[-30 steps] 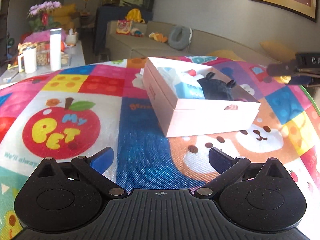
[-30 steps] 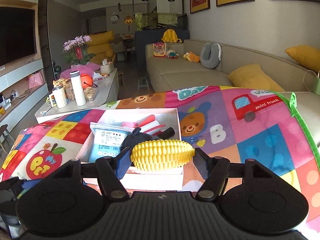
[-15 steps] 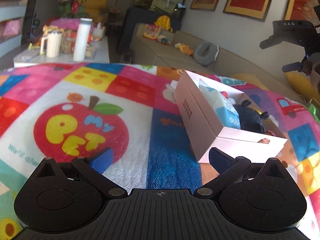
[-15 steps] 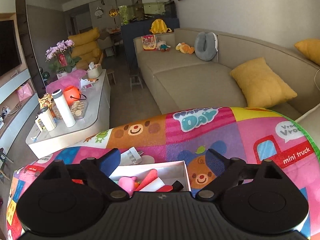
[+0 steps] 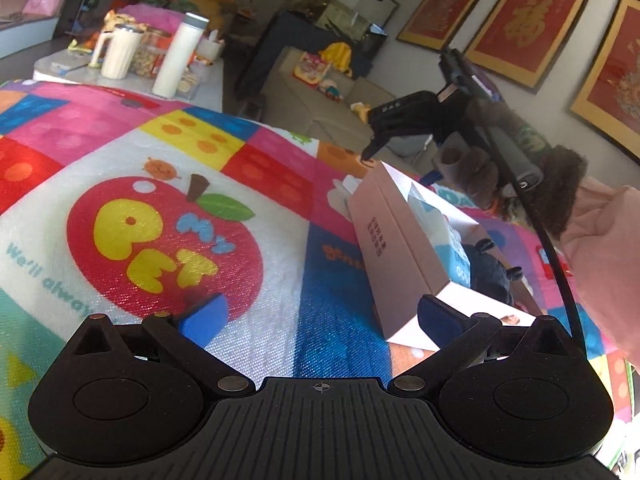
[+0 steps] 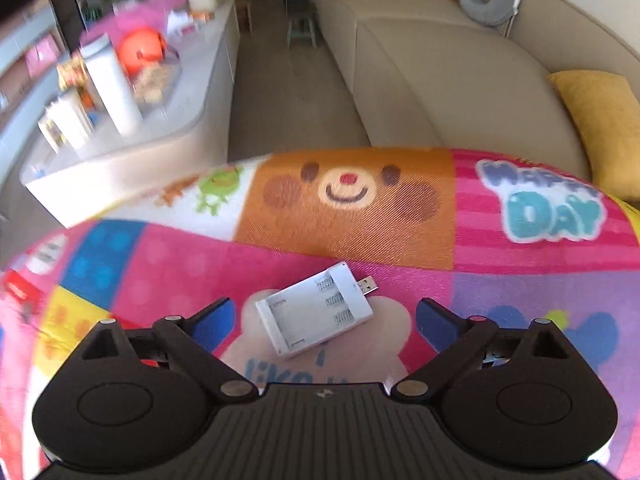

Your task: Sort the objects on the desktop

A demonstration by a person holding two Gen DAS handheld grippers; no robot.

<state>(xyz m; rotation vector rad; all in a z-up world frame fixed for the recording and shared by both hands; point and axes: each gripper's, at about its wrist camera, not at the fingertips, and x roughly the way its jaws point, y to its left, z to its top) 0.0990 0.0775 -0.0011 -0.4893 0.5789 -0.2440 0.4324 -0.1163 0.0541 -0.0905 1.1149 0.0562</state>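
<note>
The right gripper (image 6: 322,316) is being held wide apart, its jaws just opened, with nothing between them. Just ahead, a small white battery charger (image 6: 316,314) is lying flat on the bright mat (image 6: 500,264). It is judged light, hard and smooth, best pinched across its long sides. Farther off, the left gripper (image 5: 320,312) is held apart beside the box (image 5: 396,248).

Box (image 5: 404,248) contents partly hidden.

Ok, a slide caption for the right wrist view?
Open right gripper poised over a white USB battery charger lying on the colourful play mat.
</note>
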